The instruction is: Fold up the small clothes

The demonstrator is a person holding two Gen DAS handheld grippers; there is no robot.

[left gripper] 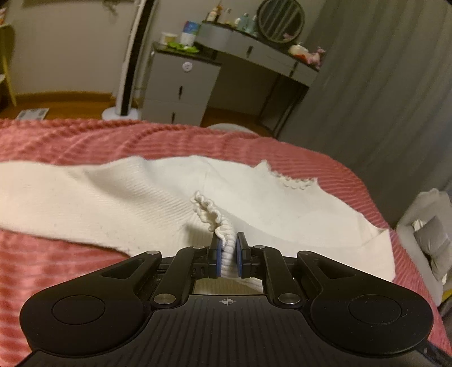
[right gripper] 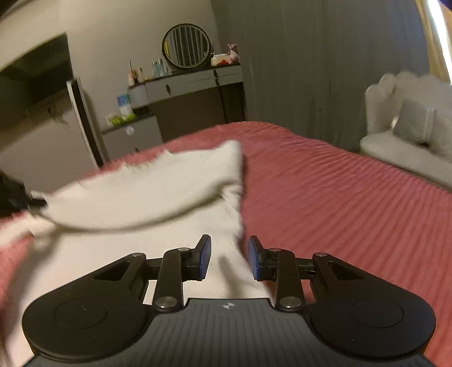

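Note:
A white knit garment (left gripper: 113, 203) lies spread on the pink ribbed bedspread (left gripper: 70, 135). My left gripper (left gripper: 227, 248) is shut on a ruffled ribbed edge (left gripper: 210, 213) of the garment, which bunches up between its blue pads. In the right wrist view the same garment (right gripper: 147, 192) is blurred, with part of it lifted. My right gripper (right gripper: 229, 254) is open, and a strip of the garment's cloth passes between its fingers, which are apart from it. The left gripper (right gripper: 17, 194) shows dark at the left edge of that view.
A grey dressing table (left gripper: 254, 53) with a round mirror (left gripper: 281, 19) and a drawer unit (left gripper: 178, 87) stand beyond the bed's far edge. Grey curtains (left gripper: 381, 84) hang to the right. A pale sofa (right gripper: 409, 135) stands beside the bed at right.

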